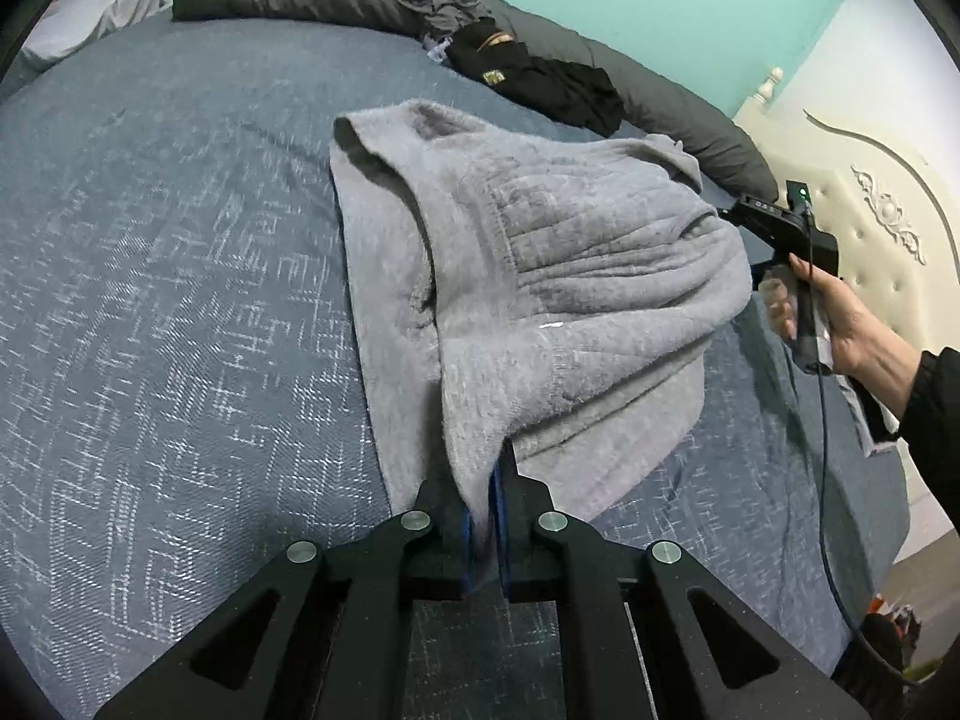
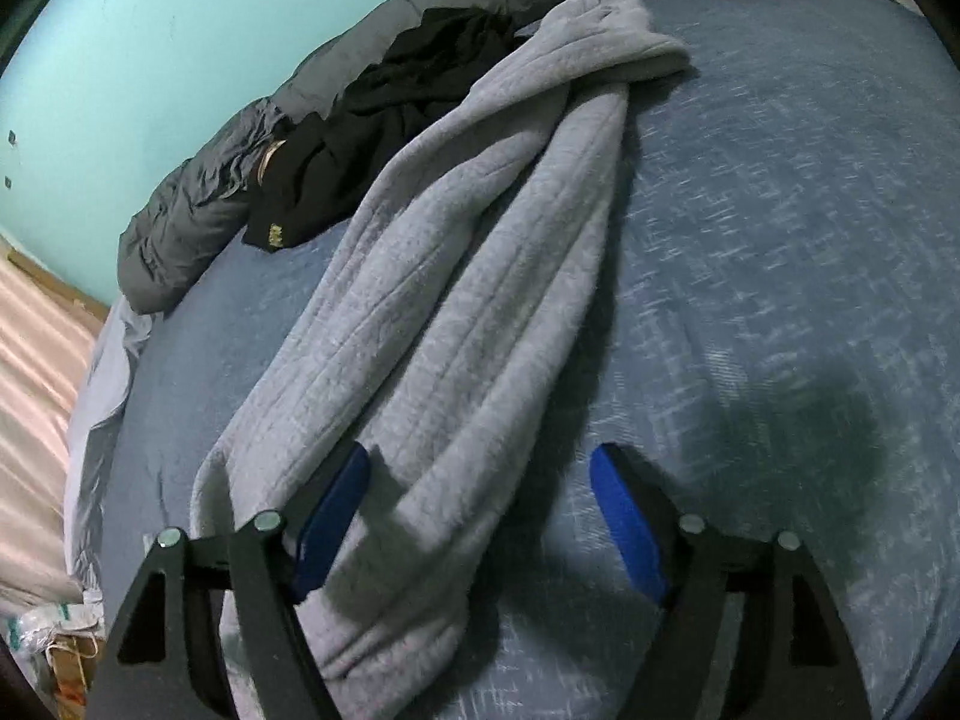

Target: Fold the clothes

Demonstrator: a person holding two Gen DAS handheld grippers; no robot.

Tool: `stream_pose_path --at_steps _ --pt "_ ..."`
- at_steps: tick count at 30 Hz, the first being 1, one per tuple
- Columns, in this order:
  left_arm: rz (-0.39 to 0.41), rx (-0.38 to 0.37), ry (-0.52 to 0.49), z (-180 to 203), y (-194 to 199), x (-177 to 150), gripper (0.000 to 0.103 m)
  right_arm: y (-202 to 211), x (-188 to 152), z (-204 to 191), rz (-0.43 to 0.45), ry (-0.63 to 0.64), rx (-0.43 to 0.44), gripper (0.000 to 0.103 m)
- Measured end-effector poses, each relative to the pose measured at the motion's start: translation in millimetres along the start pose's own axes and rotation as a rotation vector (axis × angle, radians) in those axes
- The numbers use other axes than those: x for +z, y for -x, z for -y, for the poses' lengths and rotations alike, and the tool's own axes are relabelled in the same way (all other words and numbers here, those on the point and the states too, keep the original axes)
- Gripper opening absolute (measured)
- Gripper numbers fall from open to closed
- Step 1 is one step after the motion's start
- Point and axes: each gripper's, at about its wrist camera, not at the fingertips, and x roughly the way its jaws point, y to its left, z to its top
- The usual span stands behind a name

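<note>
1. Your left gripper (image 1: pixel 485 495) is clenched on a pinched edge of the grey fleece garment (image 1: pixel 540 276); the blue pads press the fabric from both sides.
2. Your right gripper (image 2: pixel 480 516) is released: its jaws stand wide apart, with a strip of the garment lying between them and against the left blue pad (image 2: pixel 333 525).
3. The garment lies on the bed (image 1: pixel 150 300), on the blue patterned cover, bunched and partly lifted toward the left gripper.
4. In the left wrist view, your right hand (image 1: pixel 840 324) holds the right gripper's handle at the far side of the garment.
5. A black garment (image 2: pixel 372 120) lies just beside the grey one, against a rolled dark grey duvet (image 2: pixel 180 222) along the turquoise wall (image 2: pixel 150 48).
</note>
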Motion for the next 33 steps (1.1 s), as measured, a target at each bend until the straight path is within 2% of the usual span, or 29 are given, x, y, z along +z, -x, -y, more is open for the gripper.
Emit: stream_pose_path --at_steps 2,4,8,12,14,18,27,30,33 --pt "-0.013 0.004 0.006 -1 -5 -1 0.01 -2 -2 -3 -0.016 0.02 0.017 0.042" --pt "-0.03 0.017 0.004 -1 -10 -4 0.012 1 -6 -6 -0.015 0.057 0.025 0.025" --pt "-0.036 0.023 -0.006 3 -14 -4 0.012 21 -11 -10 0.022 0.1 0.034 0.011" --pt "-0.027 0.009 -0.005 6 -10 -3 0.011 54 -19 -13 0.069 0.115 0.042 0.008" --pt "-0.018 0.007 -0.01 8 -5 -3 0.007 81 -27 -15 0.095 0.122 0.063 0.008" --pt "0.019 0.008 -0.024 15 10 -1 0.006 134 -47 -23 0.143 0.134 0.098 0.008" --pt "0.108 0.058 -0.058 12 86 19 0.005 248 -105 -63 0.212 0.179 0.163 0.008" --pt "0.145 0.068 -0.047 1 119 30 0.005 277 -129 -79 0.203 0.214 0.174 0.008" --pt "0.166 0.096 -0.05 -9 148 36 0.005 279 -157 -93 0.144 0.261 0.143 0.008"
